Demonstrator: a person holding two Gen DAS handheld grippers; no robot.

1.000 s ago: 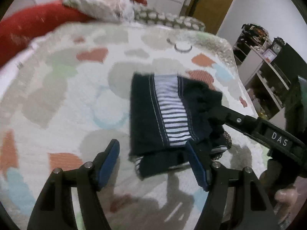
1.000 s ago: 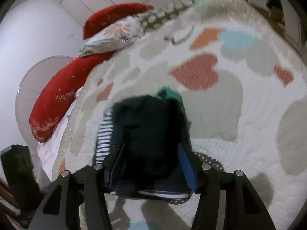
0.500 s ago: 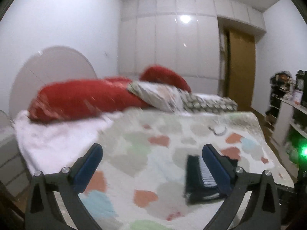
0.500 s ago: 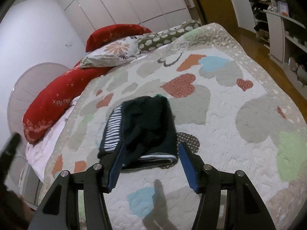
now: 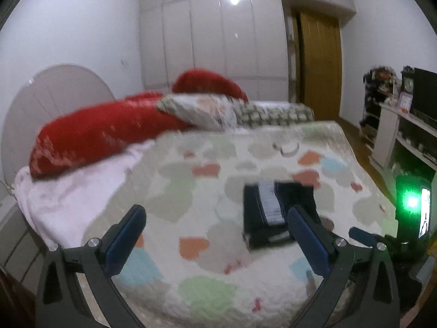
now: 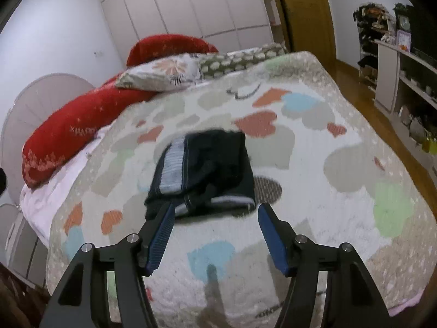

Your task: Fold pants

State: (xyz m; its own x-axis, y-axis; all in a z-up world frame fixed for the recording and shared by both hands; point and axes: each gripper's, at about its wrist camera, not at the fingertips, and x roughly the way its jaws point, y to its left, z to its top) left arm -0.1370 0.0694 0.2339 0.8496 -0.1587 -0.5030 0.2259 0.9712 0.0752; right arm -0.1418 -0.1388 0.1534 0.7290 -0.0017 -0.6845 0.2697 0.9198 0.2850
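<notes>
The dark navy pants with a white striped side panel lie folded into a compact rectangle [image 6: 202,172] on the heart-patterned bedspread [image 6: 314,191]. They also show in the left wrist view [image 5: 275,213]. My left gripper [image 5: 215,221] is open and empty, held back above the near bed edge, with the pants behind its right finger. My right gripper [image 6: 215,216] is open and empty, just short of the pants' near edge. The right gripper's body with a green light [image 5: 412,207] shows at the right of the left wrist view.
Red pillows [image 5: 103,134] and patterned pillows [image 6: 169,73] lie at the head of the bed. A round white headboard [image 5: 54,101] stands at the left. Shelves with clutter [image 6: 404,76] line the right wall beside a wooden door [image 5: 319,65].
Both grippers have pulled back and up from the pants. The right gripper has let go of the fold, which now lies flat on the bed. The left view now takes in the room.
</notes>
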